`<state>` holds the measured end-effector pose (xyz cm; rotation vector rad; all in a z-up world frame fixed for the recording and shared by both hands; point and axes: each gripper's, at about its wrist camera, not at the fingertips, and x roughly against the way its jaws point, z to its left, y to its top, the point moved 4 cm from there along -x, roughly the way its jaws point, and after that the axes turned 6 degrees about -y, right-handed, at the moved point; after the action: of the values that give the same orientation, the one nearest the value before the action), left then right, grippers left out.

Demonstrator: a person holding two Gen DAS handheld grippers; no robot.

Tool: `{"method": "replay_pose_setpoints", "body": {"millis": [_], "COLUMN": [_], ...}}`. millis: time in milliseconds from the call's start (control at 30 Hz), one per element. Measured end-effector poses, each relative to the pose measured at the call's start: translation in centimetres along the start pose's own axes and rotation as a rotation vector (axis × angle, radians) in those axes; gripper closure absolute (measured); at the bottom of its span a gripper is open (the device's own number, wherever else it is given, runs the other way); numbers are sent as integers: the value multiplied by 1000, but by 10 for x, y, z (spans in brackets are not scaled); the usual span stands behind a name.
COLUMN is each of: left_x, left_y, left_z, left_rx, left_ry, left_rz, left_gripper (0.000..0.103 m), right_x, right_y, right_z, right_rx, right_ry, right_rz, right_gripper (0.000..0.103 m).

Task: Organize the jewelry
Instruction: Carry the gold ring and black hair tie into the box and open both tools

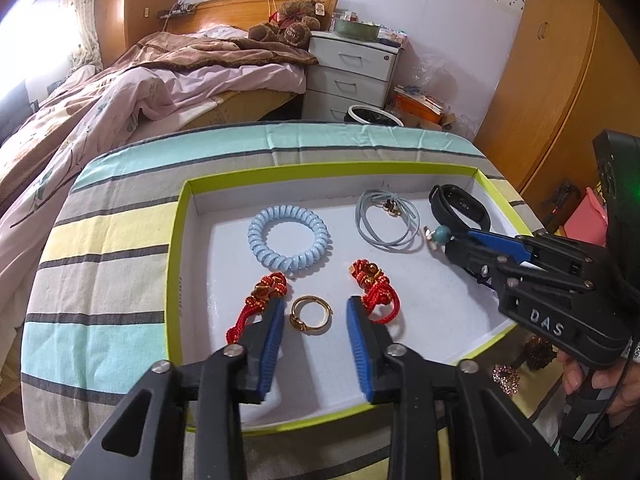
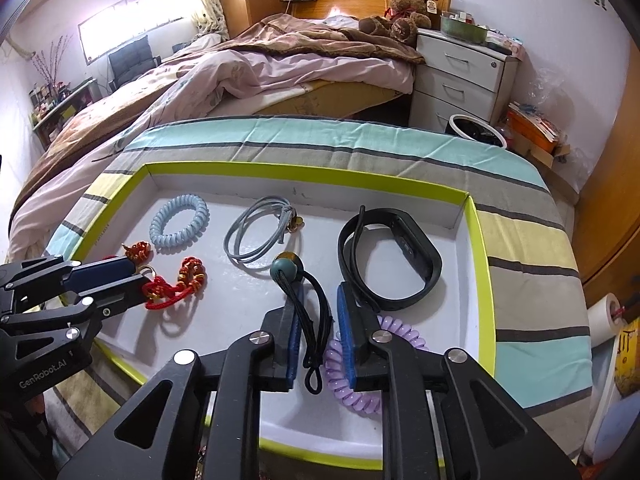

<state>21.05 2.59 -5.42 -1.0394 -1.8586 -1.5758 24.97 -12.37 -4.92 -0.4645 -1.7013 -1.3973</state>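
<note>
A green-rimmed tray (image 1: 180, 264) with a white floor holds the jewelry. My left gripper (image 1: 315, 304) stands open over a gold ring (image 1: 310, 314) that lies between its blue pads without touching them. Red knotted bracelets (image 1: 264, 300) (image 1: 374, 292) lie on either side of it. My right gripper (image 2: 318, 296) is open around a black elastic tie with a green bead (image 2: 283, 272), which lies loose on the tray floor. A purple spiral tie (image 2: 360, 368) sits partly under its right finger (image 2: 348, 320). A black wristband (image 2: 390, 256), a grey cord tie (image 2: 260, 232) and a light blue spiral tie (image 2: 180, 222) lie farther back.
The tray rests on a striped cloth (image 1: 100, 280). Beaded pieces (image 1: 506, 376) lie outside the tray's front right corner, beside a hand (image 1: 580, 376) holding the right gripper. A bed (image 2: 240, 76), white drawers (image 2: 460, 76) and a wooden wardrobe (image 1: 552, 80) stand behind.
</note>
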Motion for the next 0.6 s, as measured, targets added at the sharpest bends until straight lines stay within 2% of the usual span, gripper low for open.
{"method": "replay_pose_setpoints", "body": {"millis": [33, 100, 600], "left_x": [1, 3, 27], "left_y": [0, 0, -7], "left_z": [0, 0, -15], "left_rx": [1, 3, -6], "left_ry": [1, 2, -11], "left_rz": [-3, -6, -24], "left_gripper": [67, 67, 66], "right_x": [1, 3, 18], "right_y": [0, -1, -7], "right_z": [0, 1, 3], "right_rx": [-1, 1, 35], "right_ry": [6, 10, 16], "right_rz": [0, -8, 21], "right_gripper": [67, 62, 62]}}
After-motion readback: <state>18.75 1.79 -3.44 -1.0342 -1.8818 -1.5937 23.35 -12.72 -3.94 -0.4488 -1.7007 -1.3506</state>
